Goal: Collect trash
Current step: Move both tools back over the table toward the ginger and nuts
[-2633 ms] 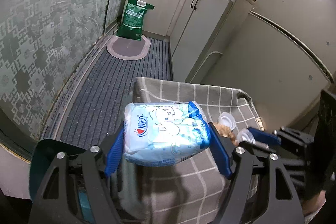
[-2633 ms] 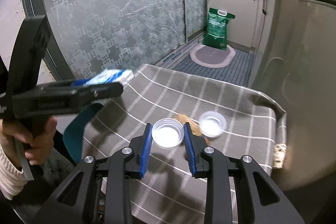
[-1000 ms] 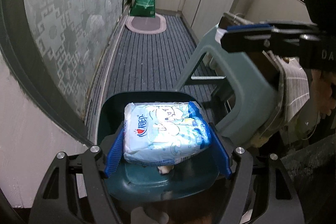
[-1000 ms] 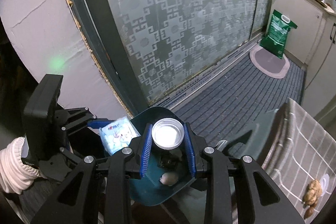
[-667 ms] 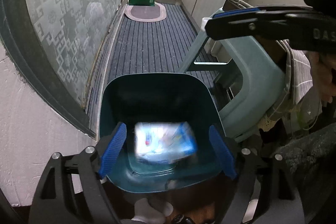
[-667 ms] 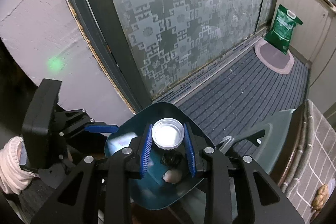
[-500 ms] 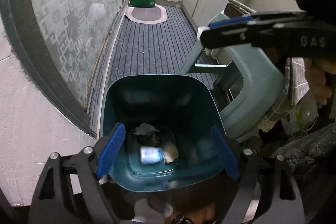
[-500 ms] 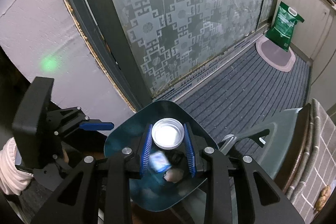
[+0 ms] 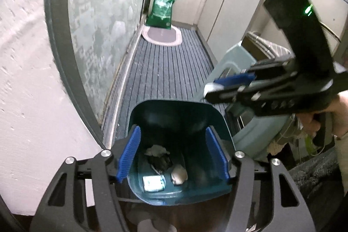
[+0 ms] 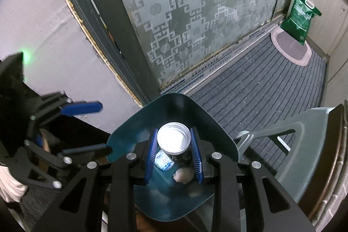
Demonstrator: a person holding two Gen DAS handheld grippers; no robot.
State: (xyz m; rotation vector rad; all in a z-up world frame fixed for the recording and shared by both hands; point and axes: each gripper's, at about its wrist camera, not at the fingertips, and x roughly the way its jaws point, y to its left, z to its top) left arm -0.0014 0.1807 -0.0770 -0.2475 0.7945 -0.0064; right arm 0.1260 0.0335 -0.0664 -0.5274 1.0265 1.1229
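Your left gripper (image 9: 173, 154) hangs over the dark teal bin (image 9: 150, 112). Its jaws stand apart with nothing between them and have just been closing. Straight below the gap, on the bin floor, lie the blue-and-white tissue pack (image 9: 154, 183), a pale crumpled scrap (image 9: 179, 171) just right of it, and a dark clump (image 9: 159, 161) beyond both. The bin's side walls run close outside each blue pad; its far rim (image 9: 174, 102) lies ahead of the jaws.

Your right gripper (image 10: 174, 152) holds a white round lid (image 10: 173, 140) between its jaws, the pads pressing on the ribbed edge. The lid sits above the bin's mouth (image 10: 171, 101), inside the rim on all sides. Under it you can see the tissue pack (image 10: 163, 161) and the pale scrap (image 10: 183, 174).

Left of these jaws, your left gripper (image 10: 87, 127) reaches in at the bin's near-left rim. To the right, a grey-green stool (image 10: 304, 145) stands just beside the bin. Ahead of the jaws, the striped floor mat (image 10: 261, 84) offers open room, bounded on the left by the patterned glass door (image 10: 195, 14). A green bag (image 10: 301, 15) stands at the mat's far end.
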